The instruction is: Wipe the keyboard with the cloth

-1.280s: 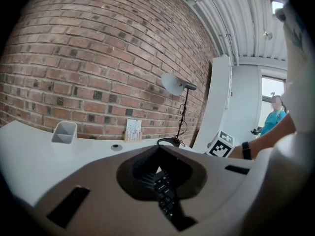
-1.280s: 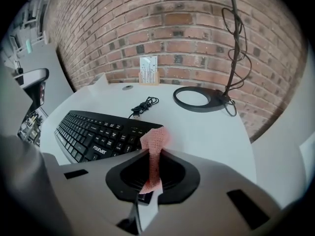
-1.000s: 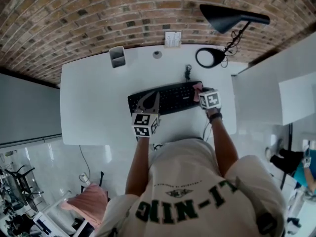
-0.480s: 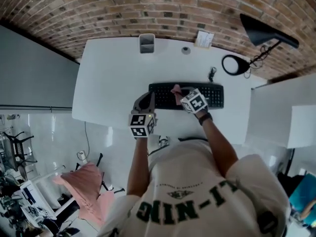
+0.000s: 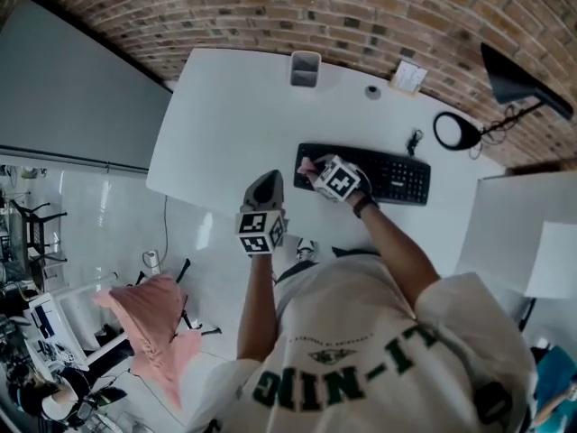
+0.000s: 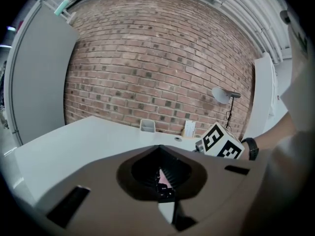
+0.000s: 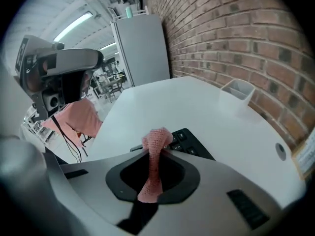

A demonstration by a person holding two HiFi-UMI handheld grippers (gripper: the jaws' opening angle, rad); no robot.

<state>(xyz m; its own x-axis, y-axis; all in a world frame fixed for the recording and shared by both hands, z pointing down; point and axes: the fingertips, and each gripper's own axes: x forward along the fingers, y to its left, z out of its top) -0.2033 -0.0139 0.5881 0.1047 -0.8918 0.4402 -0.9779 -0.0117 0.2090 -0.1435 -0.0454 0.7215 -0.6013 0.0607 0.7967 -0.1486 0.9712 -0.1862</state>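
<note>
Right gripper (image 5: 317,171), pinching the pink cloth (image 5: 306,164), has travelled from the keyboard's (image 5: 389,175) right end to its left end. Left gripper (image 5: 267,186), jaws pressed together, sits left of the keyboard. White tabletop (image 5: 234,124); brick wall (image 5: 270,7) behind the keyboard.

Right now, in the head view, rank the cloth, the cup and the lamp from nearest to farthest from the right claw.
1. Cloth: pinched in the right claw, over the left end of the keyboard.
2. Cup: at the desk's far edge, by the brick wall.
3. Lamp: at the far right corner, beyond the keyboard's other end.
</note>
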